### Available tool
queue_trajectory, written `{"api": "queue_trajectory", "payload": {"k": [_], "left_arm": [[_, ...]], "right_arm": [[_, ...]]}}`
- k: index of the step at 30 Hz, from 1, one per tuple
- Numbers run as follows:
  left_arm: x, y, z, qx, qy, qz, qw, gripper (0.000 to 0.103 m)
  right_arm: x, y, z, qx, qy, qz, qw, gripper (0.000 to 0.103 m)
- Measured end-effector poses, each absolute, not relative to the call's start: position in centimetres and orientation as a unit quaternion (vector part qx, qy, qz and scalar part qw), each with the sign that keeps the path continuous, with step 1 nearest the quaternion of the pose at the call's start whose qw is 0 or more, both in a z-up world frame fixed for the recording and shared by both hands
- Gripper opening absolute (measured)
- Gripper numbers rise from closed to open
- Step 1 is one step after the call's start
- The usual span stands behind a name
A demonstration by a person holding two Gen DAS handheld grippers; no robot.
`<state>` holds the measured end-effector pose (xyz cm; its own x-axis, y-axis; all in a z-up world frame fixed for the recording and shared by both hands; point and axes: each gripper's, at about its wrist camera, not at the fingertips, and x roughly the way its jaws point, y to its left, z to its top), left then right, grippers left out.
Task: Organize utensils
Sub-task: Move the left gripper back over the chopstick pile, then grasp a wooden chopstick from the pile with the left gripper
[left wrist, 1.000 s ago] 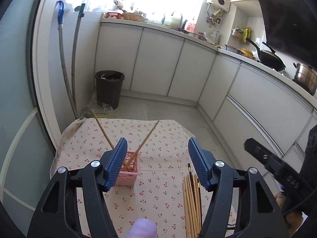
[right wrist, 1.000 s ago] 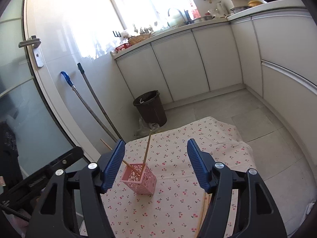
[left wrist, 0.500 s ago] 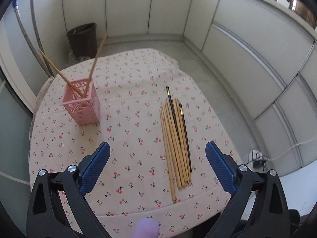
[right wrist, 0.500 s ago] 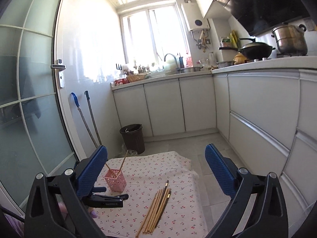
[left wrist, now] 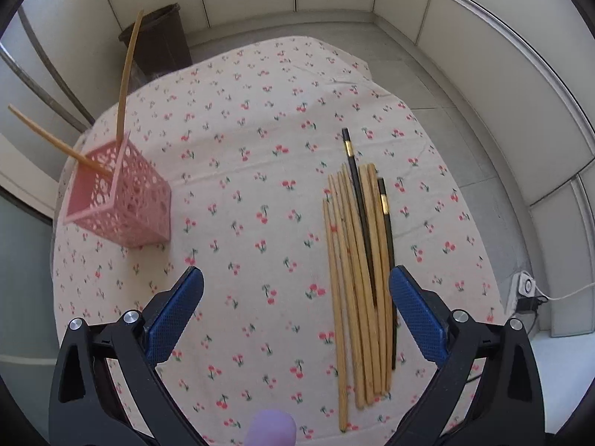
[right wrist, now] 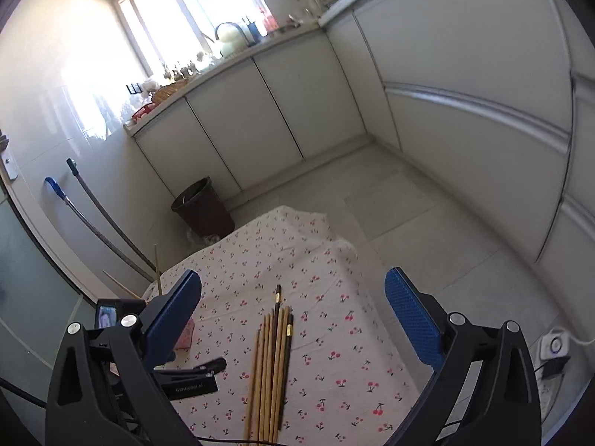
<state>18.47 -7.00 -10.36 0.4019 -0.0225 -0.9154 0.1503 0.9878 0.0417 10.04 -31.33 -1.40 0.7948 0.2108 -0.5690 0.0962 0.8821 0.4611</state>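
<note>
Hovering left gripper [left wrist: 296,299] | spread (empty) over chopsticks [left wrist: 359,278] | right gripper [right wrist: 293,310] spread

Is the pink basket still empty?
No, two wooden chopsticks already stand in the pink basket.

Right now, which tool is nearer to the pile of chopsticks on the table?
Left. The left tool hangs low over the cloth, its right finger beside the chopsticks. The right tool is farther back and higher, looking across them.
</note>
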Motion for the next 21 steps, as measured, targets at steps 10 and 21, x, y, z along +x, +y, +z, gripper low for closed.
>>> {"api": "queue_trajectory", "payload": {"k": [10, 21], "left_arm": [[25.2, -7.6, -14.8, 0.069, 0.591, -0.027, 0.803, 0.073], [27.1, -6.3, -16.5, 0.0, 0.624, -0.026, 0.781, 0.052]], "right_arm": [[13.0, -32.4, -4.7, 0.232, 0.337, -0.003, 0.912, 0.096], [13.9, -33.4, -6.3, 0.219, 0.386, -0.053, 0.894, 0.096]]}}
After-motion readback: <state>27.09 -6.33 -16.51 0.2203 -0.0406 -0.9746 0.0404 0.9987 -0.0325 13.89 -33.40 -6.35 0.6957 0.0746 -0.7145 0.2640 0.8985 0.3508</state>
